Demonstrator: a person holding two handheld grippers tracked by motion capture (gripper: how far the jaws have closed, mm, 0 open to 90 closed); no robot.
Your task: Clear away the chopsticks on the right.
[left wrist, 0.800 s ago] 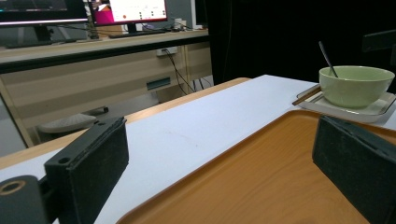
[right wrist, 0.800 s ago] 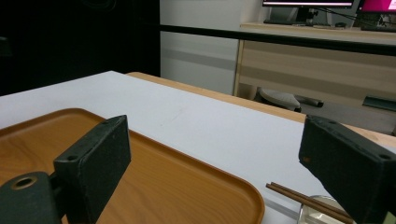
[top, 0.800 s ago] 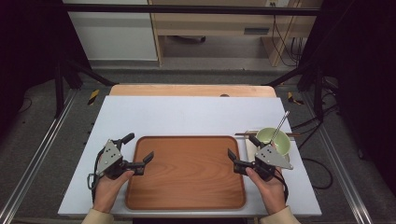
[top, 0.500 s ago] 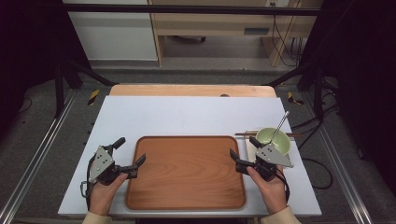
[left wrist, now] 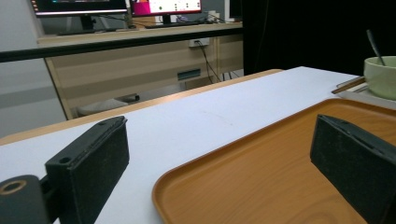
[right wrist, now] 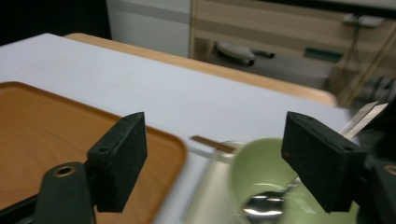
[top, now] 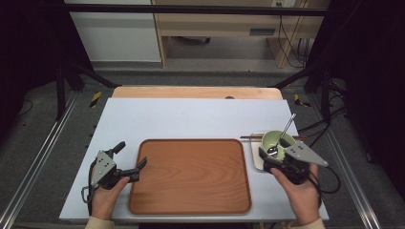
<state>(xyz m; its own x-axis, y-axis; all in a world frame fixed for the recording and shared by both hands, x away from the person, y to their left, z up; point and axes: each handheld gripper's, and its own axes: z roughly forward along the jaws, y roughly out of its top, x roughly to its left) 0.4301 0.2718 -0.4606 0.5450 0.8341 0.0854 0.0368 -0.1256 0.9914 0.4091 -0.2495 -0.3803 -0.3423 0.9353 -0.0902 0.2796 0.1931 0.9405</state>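
right tongs (top: 265,157) shifted over bowl (top: 276,141), gaping, empty

Tray (top: 191,176): orange-brown wood grain. Table (top: 191,119): pale grey-white top, light wood edge at the far side. Bowl (top: 276,141): pale green. Spoon (top: 282,138): silver. Chopsticks (top: 250,137): dark brown. Small dish (top: 256,157) under bowl: off-white. Both grippers, left (top: 130,161) and right (top: 265,157): black jaws, grey plates

High view looks down and forward over the whole worktop (top: 191,119). Left tool view sits low, close, facing across the tray (left wrist: 280,177) toward the bowl (left wrist: 380,74). Right tool view hovers close above that bowl (right wrist: 261,182); all share the tray.
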